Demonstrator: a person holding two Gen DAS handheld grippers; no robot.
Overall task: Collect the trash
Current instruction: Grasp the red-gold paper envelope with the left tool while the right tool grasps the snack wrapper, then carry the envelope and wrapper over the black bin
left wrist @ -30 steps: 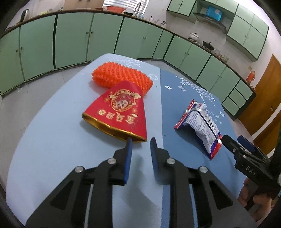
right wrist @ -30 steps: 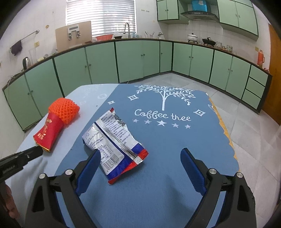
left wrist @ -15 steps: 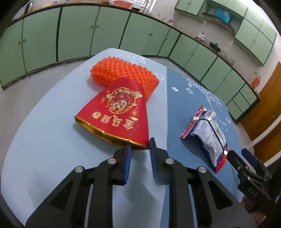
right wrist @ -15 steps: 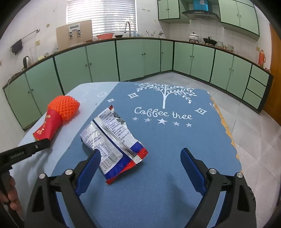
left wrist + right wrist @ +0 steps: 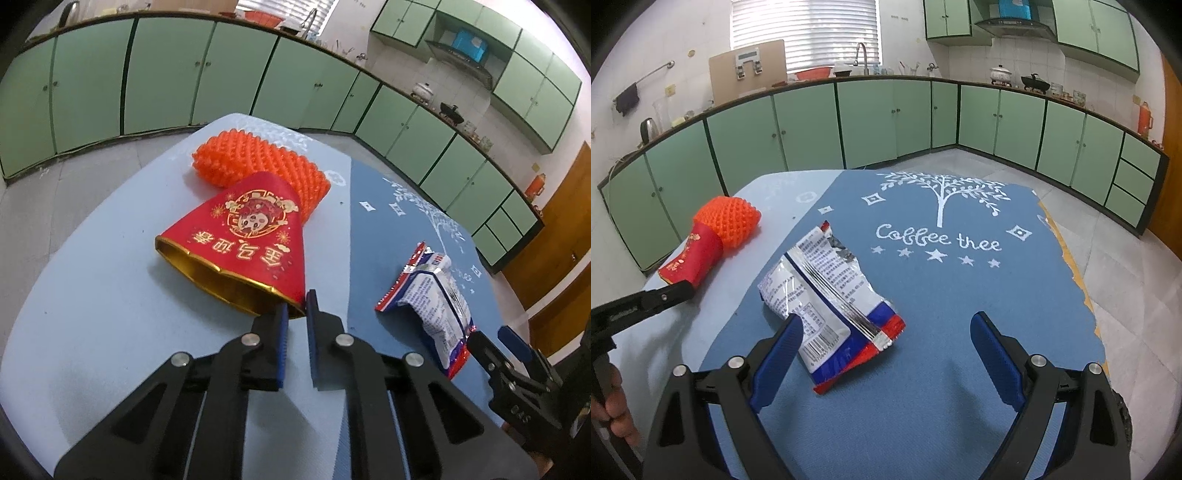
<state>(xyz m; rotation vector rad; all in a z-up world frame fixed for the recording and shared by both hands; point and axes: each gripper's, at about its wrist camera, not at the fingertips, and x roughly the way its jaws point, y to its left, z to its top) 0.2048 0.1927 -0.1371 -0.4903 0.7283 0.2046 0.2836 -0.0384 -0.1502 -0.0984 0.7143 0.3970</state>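
The red paper cup (image 5: 251, 236) lay on its side on the pale-blue left part of the table (image 5: 92, 314). Its long axis ran near to far, with the gold-lined mouth toward us and the narrow base pushed against an orange foam fruit net (image 5: 258, 166) at the far end.

We had our left gripper (image 5: 296, 314) at the cup's near right rim. Its jaws had just been closing and stood nearly together, with the rim's edge at the fingertips; we could not tell whether the pads pinched it.

To the right, on the darker blue mat (image 5: 960, 295) printed with a white tree and "Coffee tree", lay a crumpled snack wrapper (image 5: 831, 295). Its long axis ran from the near right to the far left, red and blue end nearest.

Our right gripper (image 5: 886, 328) sat low over the mat with its jaws spread wide. Its left finger overlapped the wrapper's near edge, gripping nothing.

Green cabinets (image 5: 871, 122) lined the far walls.
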